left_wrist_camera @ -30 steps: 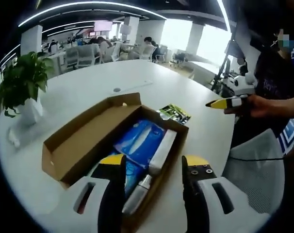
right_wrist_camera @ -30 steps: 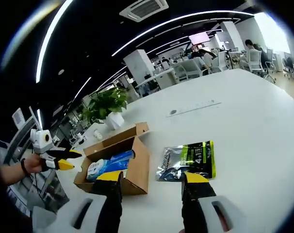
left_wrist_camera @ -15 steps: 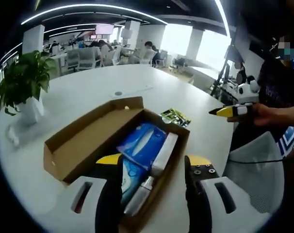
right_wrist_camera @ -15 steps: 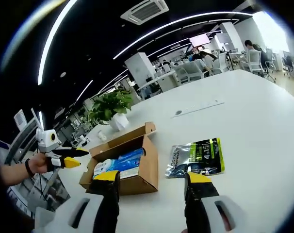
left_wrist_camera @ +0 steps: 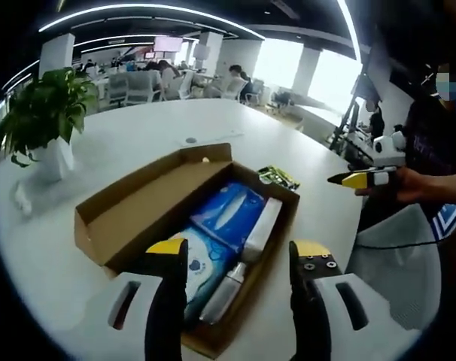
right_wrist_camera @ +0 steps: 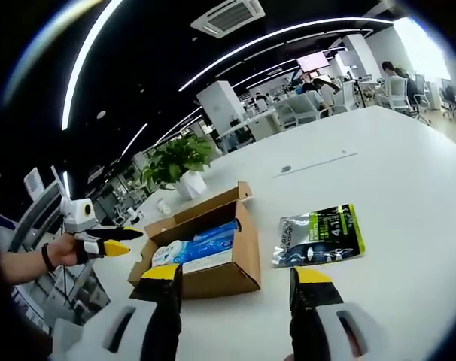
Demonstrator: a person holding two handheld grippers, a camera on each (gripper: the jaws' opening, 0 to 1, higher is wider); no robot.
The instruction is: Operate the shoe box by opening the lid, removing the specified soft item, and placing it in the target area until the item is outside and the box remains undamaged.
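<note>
**Lid open, soft item still to be lifted out**

The white table (left_wrist_camera: 130,128) carries everything, its long round edge curving away toward the office behind. On it sits the shoe box (left_wrist_camera: 130,207), a brown cardboard carton whose lid (left_wrist_camera: 156,162) already stands folded back along the far side, so the opening step looks done. A potted plant (left_wrist_camera: 44,113) stands near the table's far left edge in the left gripper view.

Inside the box lie blue soft packs (left_wrist_camera: 229,214), side by side, with a pale tube (left_wrist_camera: 250,244) along their right flank against the box wall. Which of these is the specified item I cannot tell. Outside the box, flat on the table just beside it, lies a dark green-and-silver pouch (right_wrist_camera: 322,237).

The left claw (left_wrist_camera: 239,259) hovers above the near end of the box with its jaws spread wide and nothing between them. The right claw (right_wrist_camera: 235,282) hangs wide apart too, empty, near the table's edge, facing the box and the pouch.

The step in hand appears to be the reach for the soft item. Next, the left claw would need to drop inside the walls without catching the cardboard and close on a pack's loose film.
</note>
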